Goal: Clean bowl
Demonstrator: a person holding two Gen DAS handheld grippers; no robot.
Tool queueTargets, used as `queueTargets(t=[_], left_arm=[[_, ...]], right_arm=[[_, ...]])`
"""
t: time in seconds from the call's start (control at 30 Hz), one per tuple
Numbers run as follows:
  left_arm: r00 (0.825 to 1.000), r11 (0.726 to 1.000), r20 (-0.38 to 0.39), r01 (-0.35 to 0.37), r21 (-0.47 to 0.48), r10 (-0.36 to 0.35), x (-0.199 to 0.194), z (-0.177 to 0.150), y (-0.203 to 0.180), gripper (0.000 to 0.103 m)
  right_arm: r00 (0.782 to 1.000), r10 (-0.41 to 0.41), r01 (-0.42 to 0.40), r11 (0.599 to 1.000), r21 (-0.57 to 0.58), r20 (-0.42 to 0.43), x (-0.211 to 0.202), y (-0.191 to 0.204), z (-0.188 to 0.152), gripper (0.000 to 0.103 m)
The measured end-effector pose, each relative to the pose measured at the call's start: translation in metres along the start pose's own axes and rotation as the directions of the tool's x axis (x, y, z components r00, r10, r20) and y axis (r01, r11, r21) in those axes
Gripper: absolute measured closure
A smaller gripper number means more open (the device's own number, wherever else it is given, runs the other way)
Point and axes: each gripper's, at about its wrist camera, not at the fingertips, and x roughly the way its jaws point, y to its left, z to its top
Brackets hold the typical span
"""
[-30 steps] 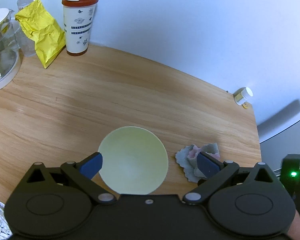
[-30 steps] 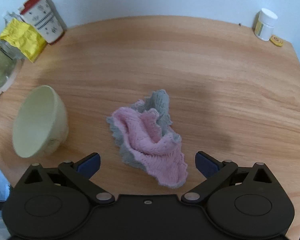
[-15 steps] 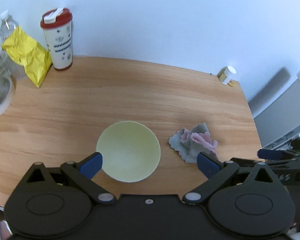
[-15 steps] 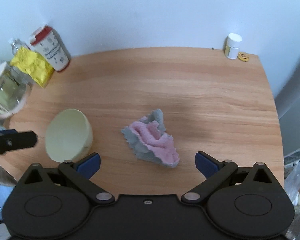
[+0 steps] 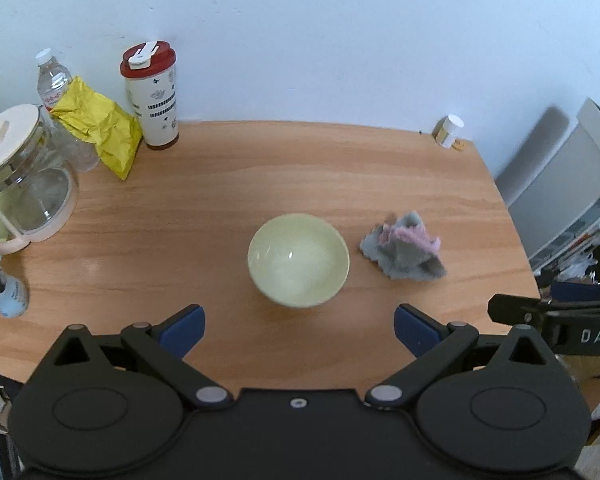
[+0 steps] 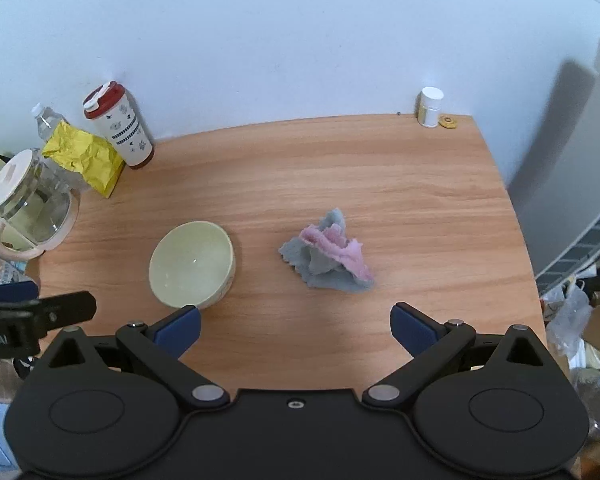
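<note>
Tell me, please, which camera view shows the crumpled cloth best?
The right wrist view: the cloth lies near centre, pink and grey folds clear. The left wrist view shows it smaller, off right of the bowl.

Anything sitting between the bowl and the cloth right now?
Nothing: only bare table separates the bowl from the cloth, and they do not touch. The right wrist view shows it best.

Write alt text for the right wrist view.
The open right gripper hovers over a wooden table, facing a crumpled pink-and-grey cloth with a pale green bowl to its left. A red-lidded tumbler, yellow bag and glass jug stand at far left.
</note>
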Motion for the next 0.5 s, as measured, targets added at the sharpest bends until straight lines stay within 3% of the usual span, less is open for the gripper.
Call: queueTargets(t=[0.2,0.33,0.5], left_arm=[[1.000,0.999,0.017,-0.025,0.030,0.024,-0.007,-0.024,0.001,0.000],[1.000,0.998,0.010,-0.006,0.054,0.006,-0.009,-0.037,0.000,0.000],[1.000,0.998,0.012,0.020,0.058,-0.021,-0.011,-0.048,-0.003,0.000]], right_arm=[[0.997,-0.056,0.056,0.998,0.012,0.046,-0.016,0.012,-0.033,0.000],[0.999,-0.049,0.047,0.996,0.071,0.018,-0.018,0.013,-0.056,0.000],[0.998,-0.062,0.061,0.996,0.062,0.014,-0.019,0.017,-0.071,0.001]])
